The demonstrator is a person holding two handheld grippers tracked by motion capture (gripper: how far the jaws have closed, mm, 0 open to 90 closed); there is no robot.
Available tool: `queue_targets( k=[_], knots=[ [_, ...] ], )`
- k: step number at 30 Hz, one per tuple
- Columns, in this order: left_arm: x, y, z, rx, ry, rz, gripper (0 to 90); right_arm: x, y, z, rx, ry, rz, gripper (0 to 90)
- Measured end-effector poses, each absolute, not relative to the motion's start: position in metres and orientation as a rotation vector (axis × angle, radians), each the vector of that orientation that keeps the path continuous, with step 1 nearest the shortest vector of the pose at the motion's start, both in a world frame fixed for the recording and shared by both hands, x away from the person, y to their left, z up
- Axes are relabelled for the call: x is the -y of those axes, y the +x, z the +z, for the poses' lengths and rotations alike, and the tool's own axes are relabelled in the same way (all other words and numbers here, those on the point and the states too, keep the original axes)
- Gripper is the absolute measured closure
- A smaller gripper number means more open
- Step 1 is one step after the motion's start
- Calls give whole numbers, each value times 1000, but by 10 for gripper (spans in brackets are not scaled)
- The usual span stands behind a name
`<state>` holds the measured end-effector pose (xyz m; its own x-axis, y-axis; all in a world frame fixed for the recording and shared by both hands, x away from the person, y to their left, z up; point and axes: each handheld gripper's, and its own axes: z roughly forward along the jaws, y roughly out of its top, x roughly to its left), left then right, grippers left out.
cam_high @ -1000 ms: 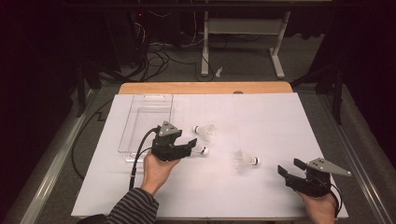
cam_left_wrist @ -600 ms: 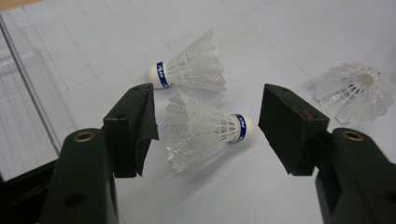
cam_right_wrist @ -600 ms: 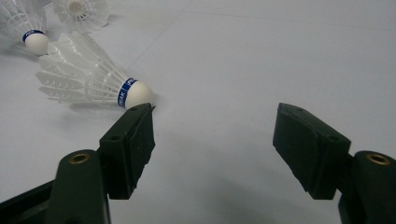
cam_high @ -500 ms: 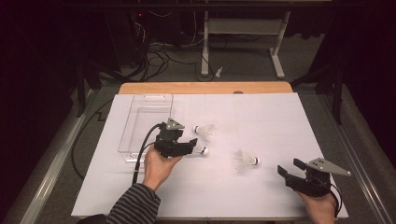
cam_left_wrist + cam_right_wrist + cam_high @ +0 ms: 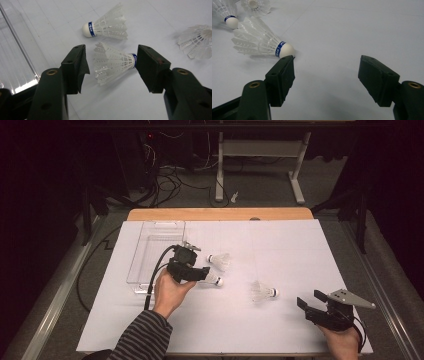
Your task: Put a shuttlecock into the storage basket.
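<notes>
Three white feathered shuttlecocks with blue bands lie on the white paper. My left gripper (image 5: 202, 274) (image 5: 111, 63) is open and straddles the nearest shuttlecock (image 5: 213, 279) (image 5: 112, 62), which rests on the paper with its cork by one jaw and its feathers by the other. A second shuttlecock (image 5: 220, 261) (image 5: 107, 25) lies just beyond it. The third shuttlecock (image 5: 263, 291) (image 5: 262, 43) lies mid-table, its cork just past the tip of one jaw of my right gripper (image 5: 311, 299) (image 5: 325, 72), which is open and holds nothing near the front right edge.
A clear plastic tray (image 5: 150, 245) (image 5: 12, 57) stands at the back left of the paper, right beside my left hand. A wooden table edge (image 5: 220, 214) runs along the far side. Beyond it are cables and a desk frame on the floor.
My left gripper has crept slightly forward over the nearest shuttlecock. The right gripper and the other shuttlecocks have stayed put.
</notes>
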<state>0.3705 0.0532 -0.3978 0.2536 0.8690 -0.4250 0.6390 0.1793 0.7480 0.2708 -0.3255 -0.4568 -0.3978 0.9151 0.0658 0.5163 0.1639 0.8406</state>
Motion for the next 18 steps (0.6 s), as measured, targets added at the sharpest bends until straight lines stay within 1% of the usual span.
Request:
queue_targets(
  k=[18],
  knots=[
    [-48,386,-404,-1555,1619,224,448,325,271,-457,-1987,1357,1136,304]
  ],
)
